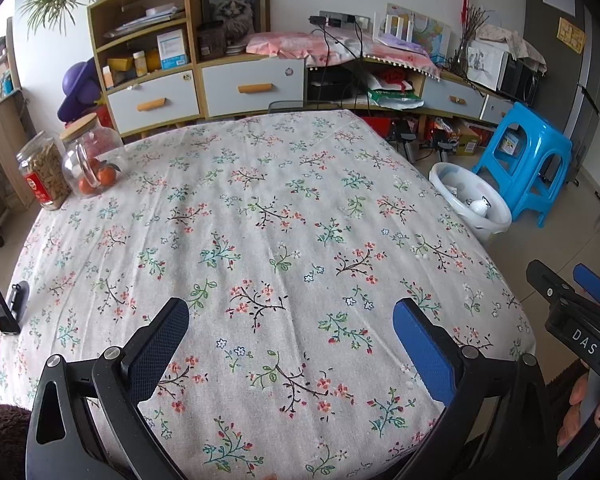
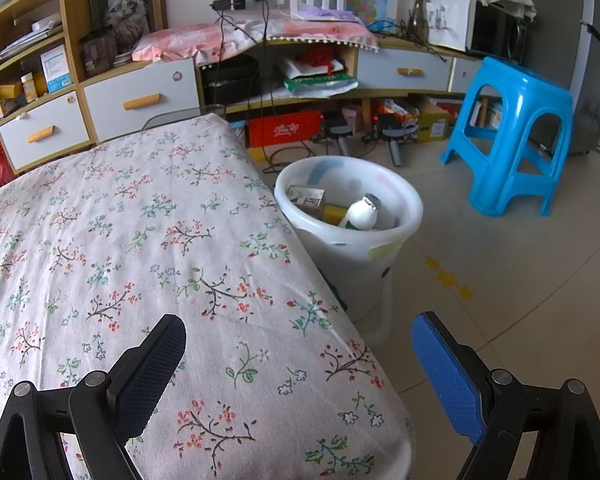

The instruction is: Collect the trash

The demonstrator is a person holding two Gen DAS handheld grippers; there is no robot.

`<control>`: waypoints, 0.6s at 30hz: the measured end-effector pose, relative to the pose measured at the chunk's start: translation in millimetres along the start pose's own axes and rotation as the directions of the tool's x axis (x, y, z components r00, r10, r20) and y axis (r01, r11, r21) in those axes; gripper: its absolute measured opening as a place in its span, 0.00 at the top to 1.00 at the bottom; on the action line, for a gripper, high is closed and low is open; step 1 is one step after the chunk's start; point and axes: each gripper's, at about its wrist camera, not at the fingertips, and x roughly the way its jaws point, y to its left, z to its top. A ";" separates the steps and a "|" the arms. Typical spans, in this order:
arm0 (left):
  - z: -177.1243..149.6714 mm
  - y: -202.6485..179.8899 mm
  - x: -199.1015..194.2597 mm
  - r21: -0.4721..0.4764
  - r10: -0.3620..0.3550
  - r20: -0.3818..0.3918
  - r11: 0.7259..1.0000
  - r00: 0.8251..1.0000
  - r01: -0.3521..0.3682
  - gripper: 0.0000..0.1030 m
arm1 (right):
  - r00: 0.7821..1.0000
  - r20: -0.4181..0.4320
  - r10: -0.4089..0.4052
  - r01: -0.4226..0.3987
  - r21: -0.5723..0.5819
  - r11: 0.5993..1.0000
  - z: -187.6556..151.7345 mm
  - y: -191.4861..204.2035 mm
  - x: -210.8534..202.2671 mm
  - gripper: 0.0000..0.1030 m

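The trash is found inside the white bin (image 2: 348,216), which stands on the floor just beside the table's right edge: a white bottle (image 2: 362,212), a small printed carton (image 2: 306,196) and a yellow item between them are seen in it. No loose trash is seen on the flowered tablecloth (image 1: 280,220).

Risks are judged as follows. The bin stands close under the overhanging cloth, so it could be knocked or tipped if a tong is swung past the table corner. Two jars (image 1: 66,164), with oranges beside them, stand at the far left corner; these could be mistaken for trash or toppled by a careless reach. A dark device (image 1: 18,298) at the left table edge could be pushed off.

The left gripper (image 1: 292,320) is held spread wide above the cloth; nothing is held and nothing is touched. The right gripper (image 2: 300,344) is likewise spread wide over the table's right corner, one finger above the cloth, the other above the floor; nothing is gripped.
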 end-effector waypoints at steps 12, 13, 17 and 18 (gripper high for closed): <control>-0.1 0.6 0.3 -0.001 0.002 0.001 1.000 1.000 -0.002 0.00 | 1.000 0.001 0.000 0.000 0.000 1.000 0.2 -0.1 0.2 0.08; -0.8 0.6 0.1 -0.001 0.000 0.000 1.000 1.000 0.000 0.00 | 1.000 0.001 0.000 0.000 0.000 1.000 0.2 -0.6 0.1 0.08; -1.7 0.7 -0.8 -0.002 0.000 -0.001 1.000 1.000 0.000 0.00 | 1.000 0.003 0.002 -0.002 0.004 1.000 -0.1 -0.4 -0.4 0.08; -1.8 0.7 -0.7 -0.002 -0.001 -0.001 1.000 1.000 0.001 0.00 | 1.000 0.003 0.002 -0.002 0.004 1.000 -0.6 0.3 -0.4 0.08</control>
